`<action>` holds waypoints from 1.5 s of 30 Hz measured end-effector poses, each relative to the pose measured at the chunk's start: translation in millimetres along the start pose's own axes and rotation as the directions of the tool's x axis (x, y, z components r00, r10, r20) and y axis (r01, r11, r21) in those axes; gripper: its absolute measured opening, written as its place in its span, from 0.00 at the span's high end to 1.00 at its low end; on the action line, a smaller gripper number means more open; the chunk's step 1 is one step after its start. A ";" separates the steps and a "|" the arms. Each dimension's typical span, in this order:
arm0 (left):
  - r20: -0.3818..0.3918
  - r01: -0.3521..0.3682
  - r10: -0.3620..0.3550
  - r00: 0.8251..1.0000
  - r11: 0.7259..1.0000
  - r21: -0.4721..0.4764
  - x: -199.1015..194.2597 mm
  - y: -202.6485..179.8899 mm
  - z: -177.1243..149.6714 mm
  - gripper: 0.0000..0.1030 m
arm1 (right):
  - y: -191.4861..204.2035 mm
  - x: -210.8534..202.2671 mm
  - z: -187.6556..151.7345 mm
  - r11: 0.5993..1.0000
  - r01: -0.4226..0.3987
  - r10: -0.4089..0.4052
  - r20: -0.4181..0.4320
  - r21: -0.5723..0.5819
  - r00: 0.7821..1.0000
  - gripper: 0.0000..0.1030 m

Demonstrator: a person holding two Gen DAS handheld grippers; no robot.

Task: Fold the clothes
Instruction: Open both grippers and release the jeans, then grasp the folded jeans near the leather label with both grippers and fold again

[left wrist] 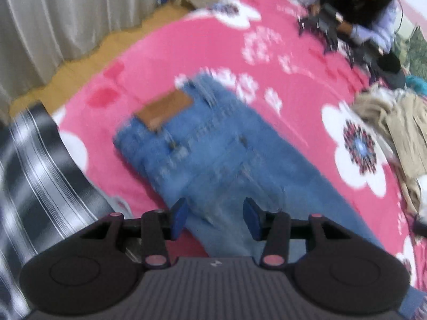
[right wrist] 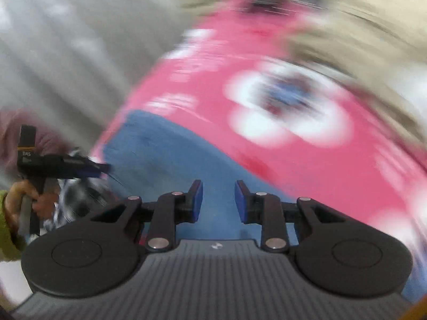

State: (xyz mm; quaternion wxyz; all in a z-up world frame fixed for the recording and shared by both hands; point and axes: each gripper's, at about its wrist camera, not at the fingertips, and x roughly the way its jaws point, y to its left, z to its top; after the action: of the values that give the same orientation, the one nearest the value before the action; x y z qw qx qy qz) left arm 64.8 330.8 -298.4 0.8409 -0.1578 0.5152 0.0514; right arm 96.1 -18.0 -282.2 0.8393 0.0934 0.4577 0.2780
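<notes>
Bed: a pink blanket with white flower prints [left wrist: 202, 42] covers it and carries everything here.
Jeans: blue denim jeans with a brown leather waist patch [left wrist: 213, 154] lie flat mid-blanket, legs together, waistband toward the far side, legs running back under both grippers.
Striped garment: a black-and-white striped cloth [left wrist: 34, 170] lies at the left edge, just beside the jeans.
Beige pile: crumpled beige clothes [left wrist: 395, 122] sit near the right edge, apart from the jeans.
Other person: someone at the far corner handles dark equipment [left wrist: 328, 26], well apart from the work.
Left gripper: the left gripper [left wrist: 216, 217] is released, blue pads spread, denim below the gap but not pinched.
Right gripper: the right gripper [right wrist: 218, 202] is also released, a narrower gap, nothing clamped; its view is heavily blurred.
Stage: likely let go after laying the jeans lengthwise; a crosswise fold appears to remain.
Risk: a pad could snag only the top denim layer, dragging the legs out of line; grabbing at uneven places would skew the fold; a wide sweep left may catch the striped garment.
</notes>
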 end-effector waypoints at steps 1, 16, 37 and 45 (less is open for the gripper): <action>0.021 -0.009 0.008 1.000 1.000 0.003 3.9 2.2 5.2 0.54 | 15.4 28.0 18.1 0.996 -0.048 0.048 -0.007 -0.072 0.999 0.75; 0.100 -0.062 0.052 0.994 0.993 0.100 59.1 19.0 23.6 0.58 | 73.8 210.1 95.9 0.901 -0.106 0.016 -0.212 -0.420 0.977 1.00; 0.126 0.021 -0.026 0.992 0.999 0.043 62.2 26.4 42.8 0.70 | 100.2 205.0 108.4 0.827 -0.146 0.044 -0.197 -0.543 0.979 1.00; 0.110 -0.030 0.017 0.994 0.992 0.120 88.6 15.9 42.2 0.71 | 82.9 239.8 99.2 0.845 -0.061 -0.037 -0.173 -0.532 0.984 0.98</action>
State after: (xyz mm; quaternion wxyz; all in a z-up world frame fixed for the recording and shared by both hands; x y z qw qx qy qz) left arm 137.8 352.4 -362.2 0.8750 -0.0972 0.4728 0.0385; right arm 248.1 192.8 -364.0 0.7863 -0.1664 0.4341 0.4070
